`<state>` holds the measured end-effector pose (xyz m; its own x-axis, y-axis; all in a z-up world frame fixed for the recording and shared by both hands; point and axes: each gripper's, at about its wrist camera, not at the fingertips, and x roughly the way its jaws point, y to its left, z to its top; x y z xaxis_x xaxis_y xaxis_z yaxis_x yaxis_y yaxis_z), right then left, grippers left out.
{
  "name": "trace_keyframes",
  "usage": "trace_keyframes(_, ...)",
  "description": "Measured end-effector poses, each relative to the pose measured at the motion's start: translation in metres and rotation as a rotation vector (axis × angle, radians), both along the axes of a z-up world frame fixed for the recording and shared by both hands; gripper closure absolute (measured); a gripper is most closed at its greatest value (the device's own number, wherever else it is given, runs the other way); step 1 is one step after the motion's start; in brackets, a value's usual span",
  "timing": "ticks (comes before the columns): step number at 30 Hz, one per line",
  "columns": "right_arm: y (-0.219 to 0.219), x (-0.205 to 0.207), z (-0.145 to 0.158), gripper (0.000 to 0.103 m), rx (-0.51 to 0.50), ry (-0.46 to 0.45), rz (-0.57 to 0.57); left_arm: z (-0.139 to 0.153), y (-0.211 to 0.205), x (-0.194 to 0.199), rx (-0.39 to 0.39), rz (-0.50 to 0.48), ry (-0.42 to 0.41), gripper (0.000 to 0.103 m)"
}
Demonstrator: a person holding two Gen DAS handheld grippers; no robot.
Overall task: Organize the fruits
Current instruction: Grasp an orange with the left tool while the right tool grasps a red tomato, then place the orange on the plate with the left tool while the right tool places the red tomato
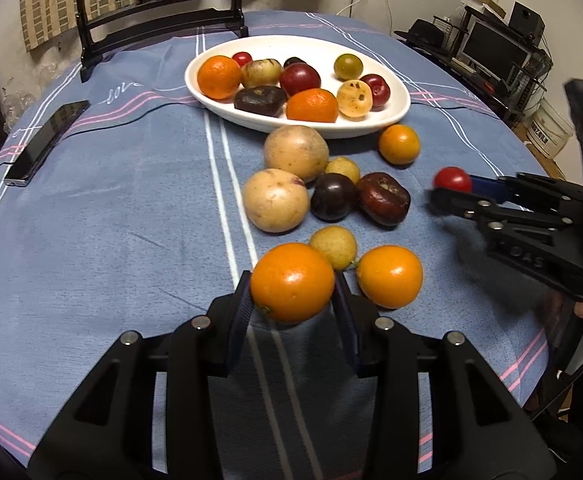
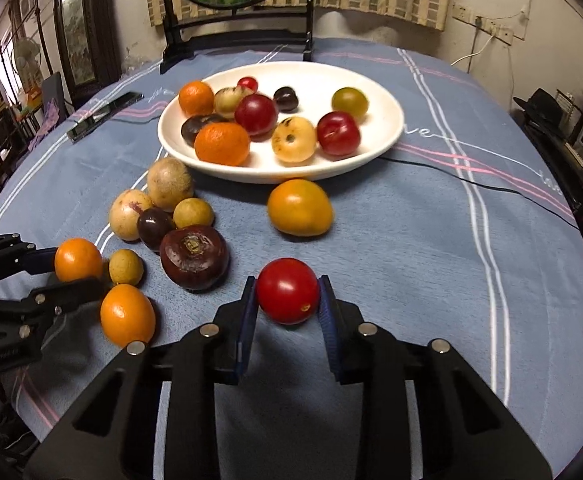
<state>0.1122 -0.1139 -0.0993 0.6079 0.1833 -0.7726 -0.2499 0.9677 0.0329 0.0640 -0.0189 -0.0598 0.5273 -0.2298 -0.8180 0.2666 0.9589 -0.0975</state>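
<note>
Gripping an orange [image 1: 292, 282] at lower centre of its frame, left gripper [image 1: 293, 300] closed around it, right gripper [image 2: 287, 300] pinching a red tomato [image 2: 288, 290] at lower centre, white plate [image 2: 387, 136] of fruit at upper centre on blue tablecloth [image 2: 411, 240].

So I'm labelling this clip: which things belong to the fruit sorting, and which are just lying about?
Job: white dish; orange in left tongs; red tomato in right tongs; loose fruits.
Lying about: phone; framed stand.
</note>
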Motion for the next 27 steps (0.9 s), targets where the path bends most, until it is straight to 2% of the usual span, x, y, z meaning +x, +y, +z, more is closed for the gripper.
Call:
trace_keyframes(12,-0.020,-0.020,0.032,0.072,0.047,-0.094,-0.010,0.021,-0.001,0.002,0.015,0.004,-0.042,0.063)
trace_keyframes(22,-0.023,0.009,0.057,0.072,0.062,-0.147,-0.017,0.057,-0.010,0.050,0.020,0.006,-0.117,0.063)
trace_keyframes(27,-0.013,0.039,0.063,0.072,0.064,-0.156,-0.007,0.062,-0.012,0.085,0.014,0.028,-0.117,0.063)
